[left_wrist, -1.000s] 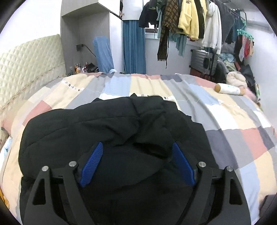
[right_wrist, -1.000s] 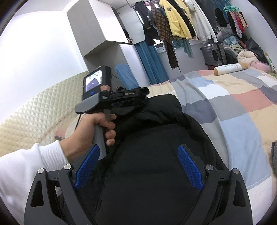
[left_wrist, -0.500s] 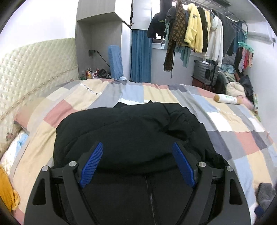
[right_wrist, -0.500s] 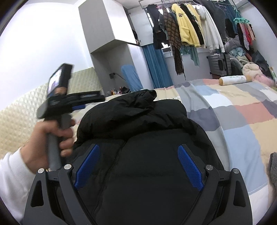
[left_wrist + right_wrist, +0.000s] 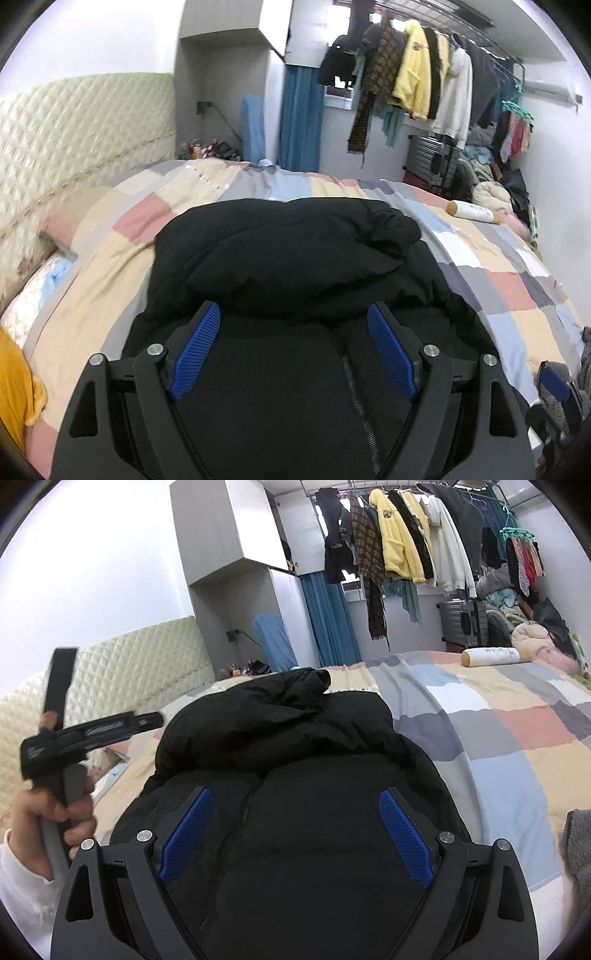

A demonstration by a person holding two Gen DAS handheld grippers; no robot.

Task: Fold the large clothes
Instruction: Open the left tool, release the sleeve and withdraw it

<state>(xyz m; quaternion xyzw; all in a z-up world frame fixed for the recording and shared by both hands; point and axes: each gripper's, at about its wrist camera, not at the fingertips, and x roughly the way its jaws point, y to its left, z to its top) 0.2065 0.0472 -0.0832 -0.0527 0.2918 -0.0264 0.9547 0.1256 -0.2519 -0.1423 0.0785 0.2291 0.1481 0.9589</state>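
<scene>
**Both grippers spread above the black jacket**

The left gripper [image 5: 293, 347] is held with its jaws wide apart and nothing between them; the right gripper [image 5: 295, 834] is likewise spread and empty. Directly beneath both, the black padded jacket [image 5: 295, 258] is seen bundled on the patchwork bedspread [image 5: 517, 280], its zipper facing up. Beyond it, a cylindrical pillow [image 5: 491, 655] and hanging clothes [image 5: 399, 542] are visible.

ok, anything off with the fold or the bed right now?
Mostly fine. The black jacket is folded over, but a bunched lump sticks up at its far edge, so the fold isn't flat. Both grippers open, empty.
</scene>
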